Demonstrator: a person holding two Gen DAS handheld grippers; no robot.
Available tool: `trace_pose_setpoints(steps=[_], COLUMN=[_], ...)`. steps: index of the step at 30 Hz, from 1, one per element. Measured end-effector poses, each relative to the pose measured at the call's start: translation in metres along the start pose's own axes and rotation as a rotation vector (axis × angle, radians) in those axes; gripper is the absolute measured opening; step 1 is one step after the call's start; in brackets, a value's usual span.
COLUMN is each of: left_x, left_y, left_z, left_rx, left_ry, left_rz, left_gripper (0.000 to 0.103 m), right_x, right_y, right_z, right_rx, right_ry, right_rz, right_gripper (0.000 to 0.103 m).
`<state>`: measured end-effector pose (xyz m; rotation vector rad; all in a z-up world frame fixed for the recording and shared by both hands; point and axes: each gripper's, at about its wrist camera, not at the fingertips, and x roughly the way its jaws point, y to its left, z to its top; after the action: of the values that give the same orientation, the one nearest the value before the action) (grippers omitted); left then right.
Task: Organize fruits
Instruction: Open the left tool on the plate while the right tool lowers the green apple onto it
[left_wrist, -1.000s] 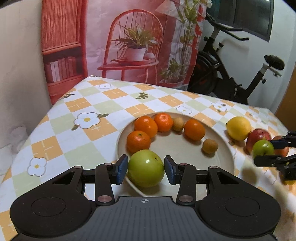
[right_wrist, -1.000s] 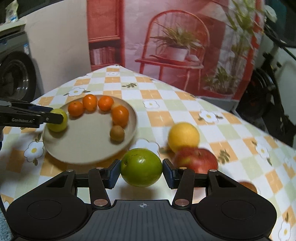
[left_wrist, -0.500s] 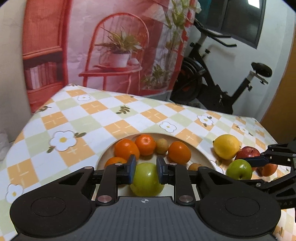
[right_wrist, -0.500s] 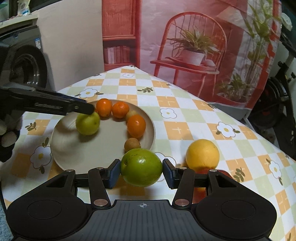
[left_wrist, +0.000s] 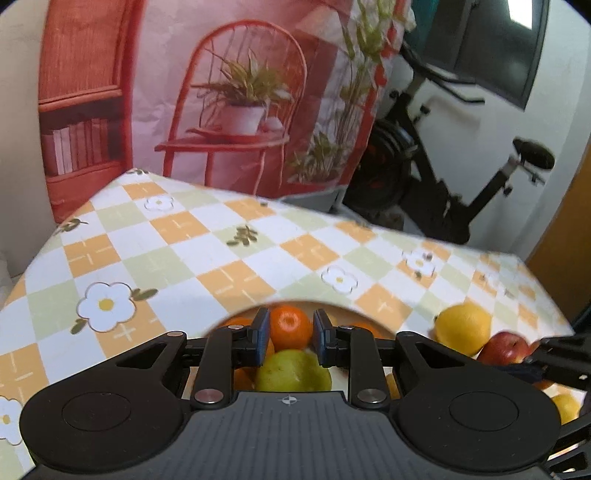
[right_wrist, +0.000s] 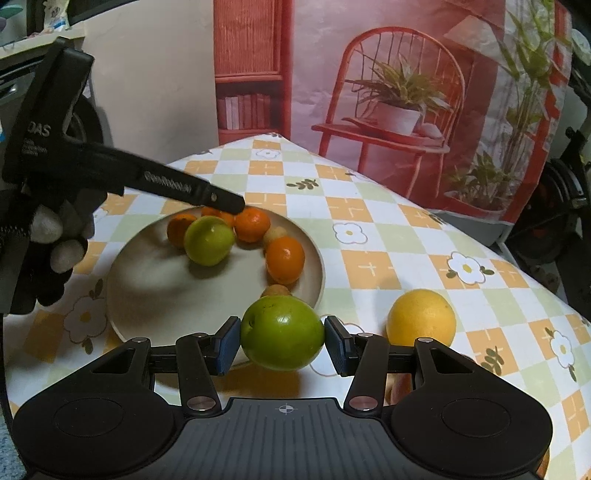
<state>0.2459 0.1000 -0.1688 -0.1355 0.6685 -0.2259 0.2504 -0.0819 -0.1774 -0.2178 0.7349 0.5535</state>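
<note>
A beige plate (right_wrist: 147, 280) on the checkered tablecloth holds several oranges (right_wrist: 285, 259), two small brown fruits and a green apple (right_wrist: 209, 240). My left gripper (left_wrist: 290, 336) is raised above the plate, empty, its jaws narrowly apart; the green apple (left_wrist: 293, 371) lies free below it. It also shows in the right wrist view (right_wrist: 221, 199) over the plate's far side. My right gripper (right_wrist: 282, 344) is shut on a second green apple (right_wrist: 282, 338) just off the plate's near rim.
A yellow citrus fruit (right_wrist: 421, 318) and a red apple (left_wrist: 504, 348) lie on the cloth right of the plate. A washing machine stands at the left, an exercise bike (left_wrist: 461, 184) behind the table's far edge.
My left gripper let go of its green apple on the plate, rose and narrowed its jaws. My right gripper carried its apple left toward the plate's rim.
</note>
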Motion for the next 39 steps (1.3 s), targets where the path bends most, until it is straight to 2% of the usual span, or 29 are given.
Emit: trace_pose_setpoints(steps=[7,13,19,25,30,39], left_x=[-0.032,-0.050,-0.053,-0.048,-0.044,-0.050], left_y=[0.027,0.036,0.033,0.028,0.024,0.015], left_z=[-0.010,-0.023,-0.028,-0.035,-0.036,-0.034], left_rx=[-0.068,-0.088,-0.059,-0.040,-0.030,-0.038], left_ry=[-0.020,-0.013,0.001,0.028,0.039,0.045], left_rz=[0.033,0.043,0.018,-0.009,-0.022,0.006], left_gripper=[0.030,0.030,0.030,0.030,0.030,0.030], right_x=[0.011,0.032,0.063,0.076,0.074,0.039], right_y=[0.008,0.025,0.033,0.045,0.041,0.023], right_z=[0.008,0.022,0.047,0.055,0.052,0.038], right_rx=[-0.031,-0.115,-0.195,-0.299,-0.275,-0.177], right_ry=[-0.011,-0.006,0.008,0.002,0.009,-0.029], right_rz=[0.039,0.060,0.045,0.009,-0.004,-0.030], right_gripper=[0.045,0.046,0.045,0.045,0.054,0.054])
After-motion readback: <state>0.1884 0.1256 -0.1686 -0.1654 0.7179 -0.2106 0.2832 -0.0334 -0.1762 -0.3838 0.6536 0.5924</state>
